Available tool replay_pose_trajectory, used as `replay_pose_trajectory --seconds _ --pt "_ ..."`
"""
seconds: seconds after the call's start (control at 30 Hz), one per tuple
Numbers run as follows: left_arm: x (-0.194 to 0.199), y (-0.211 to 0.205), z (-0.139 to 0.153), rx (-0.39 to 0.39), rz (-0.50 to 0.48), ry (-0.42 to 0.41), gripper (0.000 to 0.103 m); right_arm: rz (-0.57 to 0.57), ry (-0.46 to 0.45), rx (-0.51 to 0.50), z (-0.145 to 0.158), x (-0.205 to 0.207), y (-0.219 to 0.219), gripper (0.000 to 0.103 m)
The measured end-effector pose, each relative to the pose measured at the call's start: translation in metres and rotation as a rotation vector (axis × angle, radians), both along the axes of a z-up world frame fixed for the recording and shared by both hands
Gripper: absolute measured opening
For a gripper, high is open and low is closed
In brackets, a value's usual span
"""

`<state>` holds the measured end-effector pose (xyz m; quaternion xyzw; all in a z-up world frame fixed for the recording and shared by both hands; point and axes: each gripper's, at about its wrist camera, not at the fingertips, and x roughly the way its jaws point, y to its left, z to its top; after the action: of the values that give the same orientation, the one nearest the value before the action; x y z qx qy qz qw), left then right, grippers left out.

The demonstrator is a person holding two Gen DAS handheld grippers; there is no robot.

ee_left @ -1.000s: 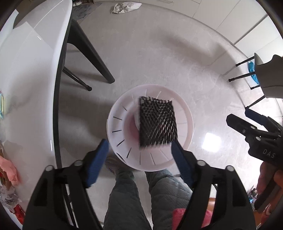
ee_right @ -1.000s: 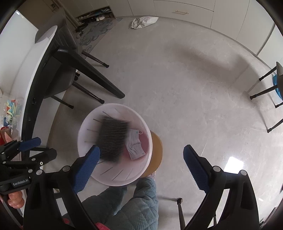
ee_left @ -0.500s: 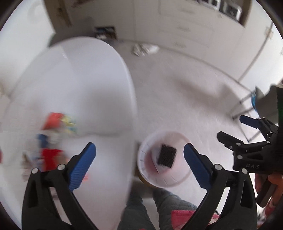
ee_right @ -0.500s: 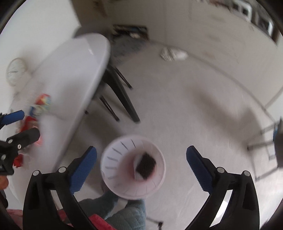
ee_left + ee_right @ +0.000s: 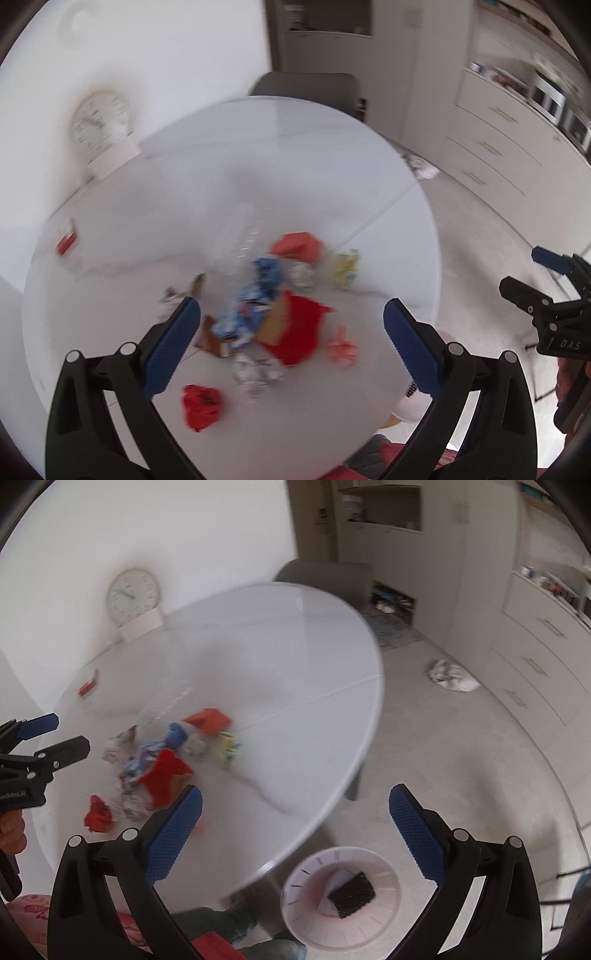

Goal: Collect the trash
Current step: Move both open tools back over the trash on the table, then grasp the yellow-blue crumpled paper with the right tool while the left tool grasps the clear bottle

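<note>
Both our grippers have lifted away from the white bin (image 5: 341,899) and now face the table (image 5: 295,147); the left gripper (image 5: 291,345), whose jaws have just been opening with nothing between them, stands released, and the right gripper (image 5: 295,829) is also wide and empty. We judge that the black mesh piece (image 5: 351,893) is dropped in the bin, so a next piece is due. Below the left claw, on the table, lies the trash pile (image 5: 273,306), not touched
</note>
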<state>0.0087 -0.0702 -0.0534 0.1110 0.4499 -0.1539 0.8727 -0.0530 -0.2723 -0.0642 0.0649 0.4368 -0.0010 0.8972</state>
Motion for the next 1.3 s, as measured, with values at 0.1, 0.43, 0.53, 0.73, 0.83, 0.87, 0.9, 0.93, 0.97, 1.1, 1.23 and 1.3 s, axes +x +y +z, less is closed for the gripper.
replay_pose_trajectory --seconds 0.1,0.43,0.53,0.73,0.83,0.87,0.9,0.93,0.97,1.1,1.23,1.3 --pt "0.012 0.022 -0.002 -0.001 0.048 -0.006 0.095 0.035 0.014 0.010 -0.006 0.019 0.023 0.100" --pt "0.052 0.090 -0.038 0.045 0.080 0.045 0.095 0.068 0.146 -0.015 -0.074 0.108 0.064 0.095" --pt "0.063 0.113 -0.055 0.048 0.106 0.083 0.095 0.057 0.220 -0.013 -0.101 0.131 0.069 0.083" --pt "0.082 0.138 -0.081 0.034 0.141 0.145 0.095 0.030 0.281 0.011 -0.124 0.151 0.075 0.064" --pt "0.090 0.133 -0.085 0.016 0.116 0.156 0.095 0.043 0.300 0.013 -0.125 0.155 0.078 0.034" --pt "0.094 0.129 -0.085 0.011 0.102 0.157 0.095 0.043 0.304 0.012 -0.125 0.156 0.078 0.023" --pt "0.098 0.125 -0.085 0.008 0.085 0.155 0.095 0.039 0.300 0.014 -0.125 0.155 0.078 0.021" --pt "0.104 0.117 -0.086 0.007 0.059 0.150 0.095 0.036 0.299 0.021 -0.123 0.155 0.078 0.021" --pt "0.109 0.109 -0.087 0.008 0.036 0.147 0.095 0.032 0.300 0.030 -0.123 0.155 0.077 0.021" --pt "0.131 0.082 -0.095 0.004 -0.027 0.151 0.095 0.010 0.289 0.058 -0.112 0.149 0.072 0.021" --pt "0.155 0.047 -0.110 0.043 -0.115 0.152 0.095 -0.019 0.268 0.087 -0.095 0.137 0.058 0.021" --pt "0.165 0.035 -0.119 0.071 -0.141 0.159 0.095 -0.037 0.257 0.092 -0.088 0.130 0.051 0.021"
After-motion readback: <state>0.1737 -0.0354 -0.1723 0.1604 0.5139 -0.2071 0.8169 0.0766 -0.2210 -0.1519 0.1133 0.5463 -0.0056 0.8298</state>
